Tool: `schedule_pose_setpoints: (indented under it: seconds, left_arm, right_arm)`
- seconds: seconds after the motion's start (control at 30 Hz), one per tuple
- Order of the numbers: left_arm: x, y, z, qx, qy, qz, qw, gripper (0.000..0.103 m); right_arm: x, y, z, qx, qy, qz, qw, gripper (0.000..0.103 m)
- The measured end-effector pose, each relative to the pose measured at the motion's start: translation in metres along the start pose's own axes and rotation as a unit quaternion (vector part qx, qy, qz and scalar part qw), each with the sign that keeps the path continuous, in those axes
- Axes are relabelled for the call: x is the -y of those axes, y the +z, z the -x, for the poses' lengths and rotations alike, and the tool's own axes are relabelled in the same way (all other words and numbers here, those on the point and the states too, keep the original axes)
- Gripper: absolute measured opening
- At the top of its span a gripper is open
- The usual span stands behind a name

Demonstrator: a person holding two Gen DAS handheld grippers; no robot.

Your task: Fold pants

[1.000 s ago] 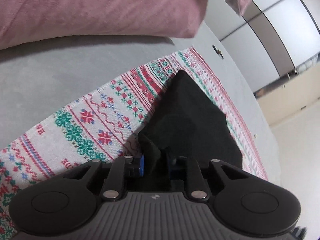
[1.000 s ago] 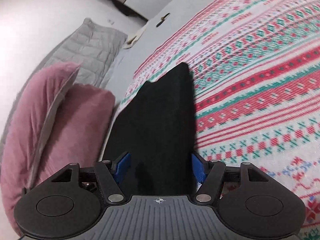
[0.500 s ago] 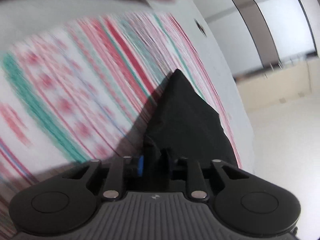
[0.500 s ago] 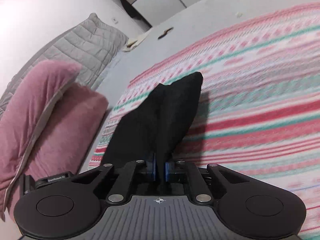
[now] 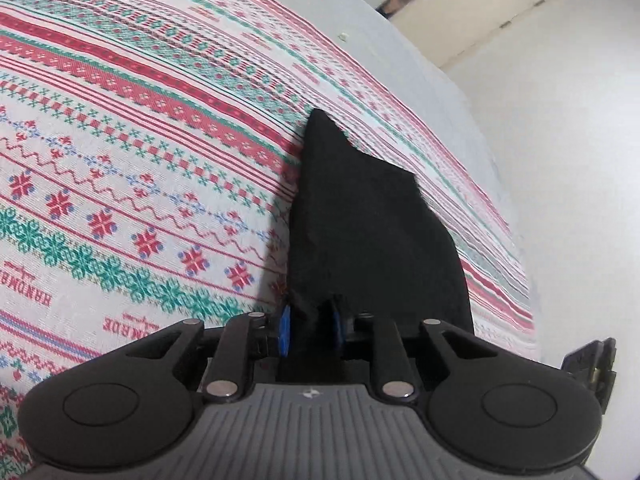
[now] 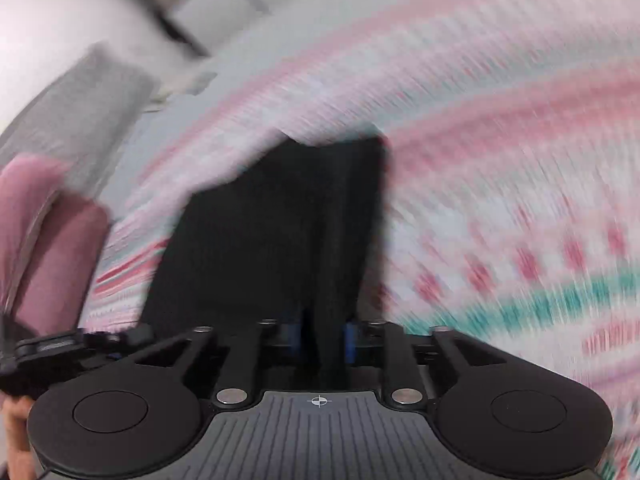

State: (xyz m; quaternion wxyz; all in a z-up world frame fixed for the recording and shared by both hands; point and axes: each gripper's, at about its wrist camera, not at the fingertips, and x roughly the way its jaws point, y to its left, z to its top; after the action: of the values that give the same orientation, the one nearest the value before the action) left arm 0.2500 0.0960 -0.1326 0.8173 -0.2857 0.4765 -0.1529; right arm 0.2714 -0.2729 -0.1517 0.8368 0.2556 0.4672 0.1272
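The black pants (image 5: 368, 232) hang as a folded panel over a red, green and white patterned blanket (image 5: 140, 140). My left gripper (image 5: 310, 322) is shut on a bunched edge of the fabric between its blue pads. In the blurred right wrist view the pants (image 6: 280, 232) hang in front of my right gripper (image 6: 322, 336). A strand of the black cloth fills the gap between its blue pads, and those jaws are opening slightly. The far corners of the pants rest on or just above the blanket (image 6: 500, 160).
Pink pillows (image 6: 44, 232) and a grey quilt (image 6: 72, 108) lie at the left in the right wrist view. Grey sheet (image 5: 360, 20) borders the blanket, with a white wall beyond. Part of the other gripper shows at the frame edge (image 5: 588, 364).
Both grippers have swept sideways across the bed, carrying the pants. The right gripper, open around the fabric a second ago, has closed on it. The pillows have left the left wrist view.
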Motion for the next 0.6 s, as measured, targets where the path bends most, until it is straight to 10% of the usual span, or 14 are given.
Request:
schedule_pose_setpoints:
  seconds: [0.43, 0.6]
  left_arm:
    - [0.001, 0.014, -0.002, 0.009, 0.003, 0.001, 1.0, 0.058]
    - [0.004, 0.008, -0.014, -0.007, -0.008, -0.007, 0.9999, 0.08]
  right_arm:
    - [0.003, 0.024, 0.0, 0.018, 0.0, -0.044, 0.999, 0.038]
    - [0.003, 0.021, -0.005, 0.031, -0.002, -0.031, 0.999, 0.037]
